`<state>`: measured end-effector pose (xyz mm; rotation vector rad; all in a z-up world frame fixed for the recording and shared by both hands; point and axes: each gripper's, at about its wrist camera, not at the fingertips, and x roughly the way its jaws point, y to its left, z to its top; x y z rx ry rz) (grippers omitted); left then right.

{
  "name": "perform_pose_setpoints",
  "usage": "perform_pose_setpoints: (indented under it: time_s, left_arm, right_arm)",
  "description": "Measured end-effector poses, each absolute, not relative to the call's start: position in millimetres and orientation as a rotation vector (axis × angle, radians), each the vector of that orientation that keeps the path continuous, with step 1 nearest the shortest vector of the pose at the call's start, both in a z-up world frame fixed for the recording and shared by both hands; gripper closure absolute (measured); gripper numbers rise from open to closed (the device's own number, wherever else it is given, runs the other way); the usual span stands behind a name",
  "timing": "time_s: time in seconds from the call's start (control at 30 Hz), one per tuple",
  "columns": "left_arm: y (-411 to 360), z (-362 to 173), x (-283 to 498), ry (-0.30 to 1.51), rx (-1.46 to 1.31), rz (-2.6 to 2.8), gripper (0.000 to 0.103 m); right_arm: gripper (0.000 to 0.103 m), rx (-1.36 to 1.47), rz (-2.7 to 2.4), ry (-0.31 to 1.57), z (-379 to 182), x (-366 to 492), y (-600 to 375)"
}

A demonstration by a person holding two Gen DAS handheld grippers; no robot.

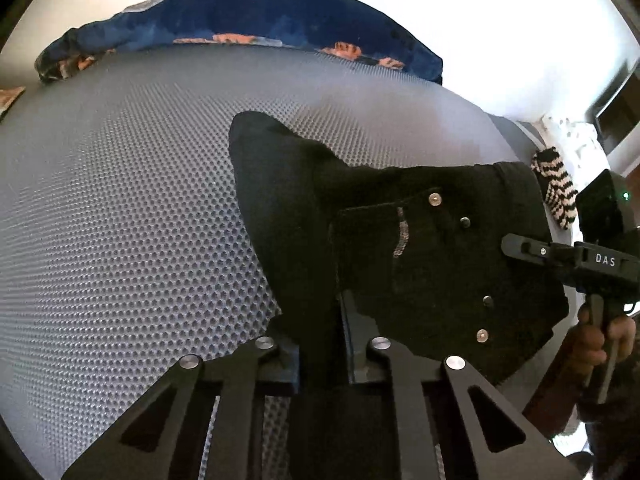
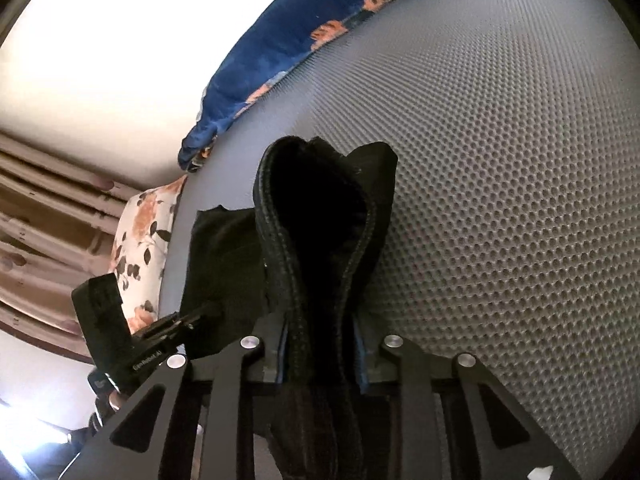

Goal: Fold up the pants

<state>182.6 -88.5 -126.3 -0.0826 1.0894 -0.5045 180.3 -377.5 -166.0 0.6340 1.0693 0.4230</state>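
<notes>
Black pants [image 1: 420, 240] with metal rivets and a back pocket are lifted off a grey dimpled mat [image 1: 120, 200]. My left gripper [image 1: 320, 344] is shut on a fold of the black fabric, which runs up between its fingers. In the right wrist view my right gripper [image 2: 320, 352] is shut on the stitched waistband of the pants [image 2: 320, 208], which loops upward from the jaws. The right gripper's body [image 1: 580, 260] shows at the pants' right edge, with a hand [image 1: 592, 340] on its grip. The left gripper's body [image 2: 172, 328] shows at the fabric's left side.
A blue floral blanket [image 1: 260, 12] lies bunched along the mat's far edge. A black-and-white striped knitted piece [image 1: 556, 188] sits at the mat's right edge. A floral pillow [image 2: 140, 232] and curtains [image 2: 40, 200] lie off the mat's left side. Bare mat [image 2: 500, 160] spreads to the right.
</notes>
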Motion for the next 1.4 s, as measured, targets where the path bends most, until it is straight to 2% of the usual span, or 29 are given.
perform_pose_setpoints:
  time_s: [0.53, 1.1, 1.4]
  left_arm:
    - [-23, -87, 185, 0.976, -0.139, -0.419, 0.089]
    - [1, -80, 318, 0.943, -0.099, -0.37, 0.089]
    - [6, -109, 374, 0.975, -0.103, -0.353, 0.089]
  right_arm:
    - [0.081, 0.602, 0.543, 1.038, -139, 208, -310]
    - [0.081, 0.58, 0.546, 1.046, -133, 342, -279]
    - [0.082, 0.546, 0.488, 1.062, -150, 387, -273]
